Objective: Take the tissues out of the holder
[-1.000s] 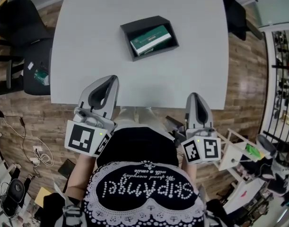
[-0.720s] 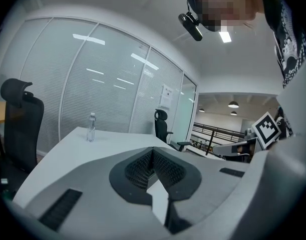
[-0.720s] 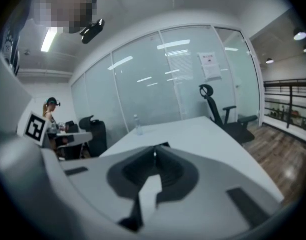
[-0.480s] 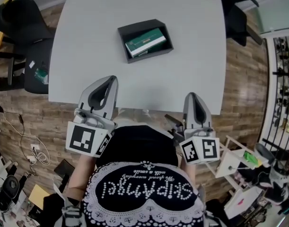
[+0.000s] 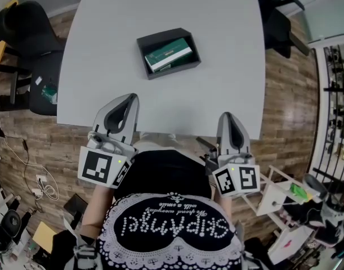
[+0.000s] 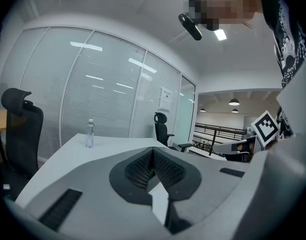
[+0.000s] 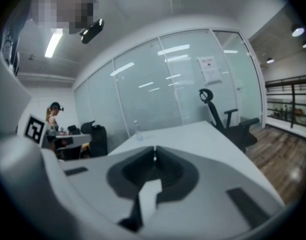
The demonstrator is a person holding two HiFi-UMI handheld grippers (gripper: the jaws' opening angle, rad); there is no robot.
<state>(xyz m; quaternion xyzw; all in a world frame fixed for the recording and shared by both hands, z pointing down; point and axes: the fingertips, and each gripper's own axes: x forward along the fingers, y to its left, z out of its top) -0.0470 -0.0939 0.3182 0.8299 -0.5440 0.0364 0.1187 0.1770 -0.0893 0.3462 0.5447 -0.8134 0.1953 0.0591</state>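
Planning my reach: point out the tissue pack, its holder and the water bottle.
tissue pack (image 5: 168, 57), head view, middle of its green top.
holder (image 5: 160, 40), head view, bare floor behind the pack.
water bottle (image 6: 89, 135), left gripper view, its body.

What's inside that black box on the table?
One green-and-white tissue pack lies flat in the black holder, filling most of it. Anything beneath the pack is covered, so I cannot tell whether more is there.
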